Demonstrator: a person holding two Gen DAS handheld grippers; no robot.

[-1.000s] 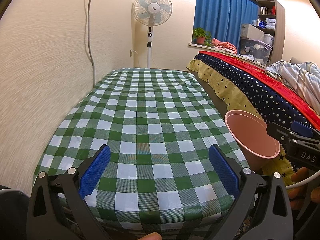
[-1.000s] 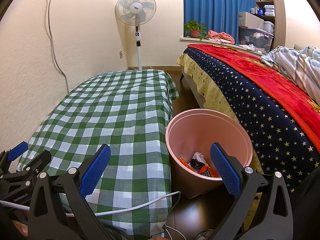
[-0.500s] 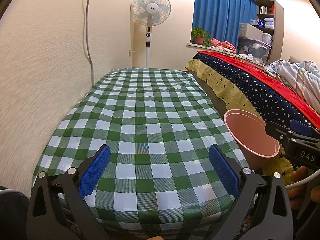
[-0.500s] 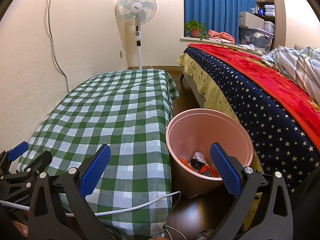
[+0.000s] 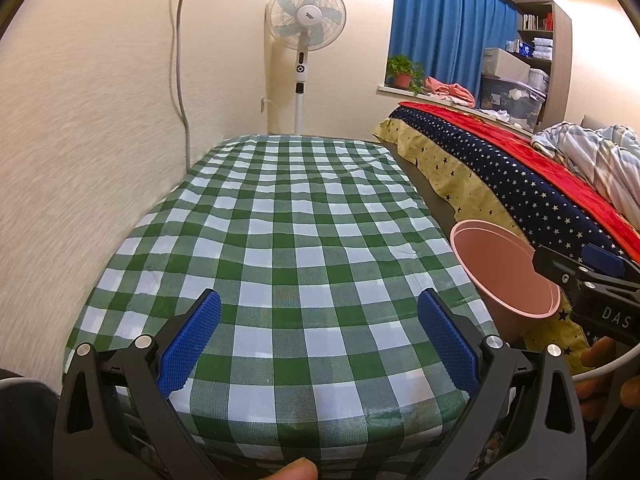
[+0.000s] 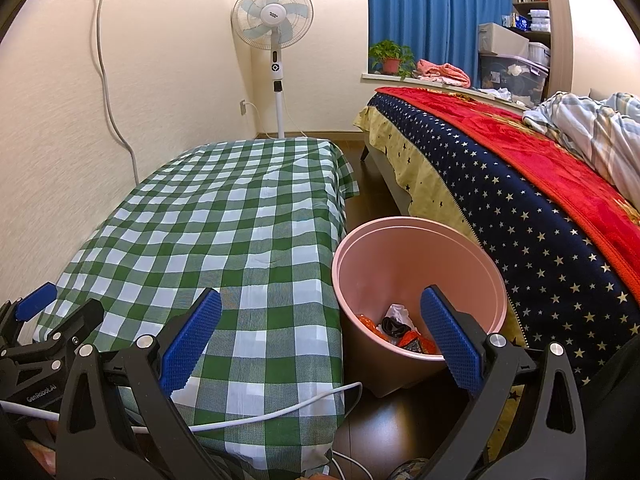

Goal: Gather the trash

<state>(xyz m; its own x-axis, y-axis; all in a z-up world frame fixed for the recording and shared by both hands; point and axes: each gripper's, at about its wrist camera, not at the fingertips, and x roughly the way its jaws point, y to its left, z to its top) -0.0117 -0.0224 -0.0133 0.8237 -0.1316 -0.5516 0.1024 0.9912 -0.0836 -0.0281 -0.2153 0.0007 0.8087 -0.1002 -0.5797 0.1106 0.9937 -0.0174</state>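
We've got the trash (image 6: 400,326) sitting at the bottom of the pink bin (image 6: 420,240), right ahead of our right gripper (image 6: 320,338). Both it and the left gripper (image 5: 318,340) are spread wide, holding nothing, with the checkered table (image 5: 288,240) under the left one.

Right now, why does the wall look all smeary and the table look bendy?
In the left wrist view the wall streaks sideways, probably motion blur, while the fan stays sharp. In both views the fisheye lens bows the checked tablecloth and darkens the corners. In the right wrist view the wall is crisper.
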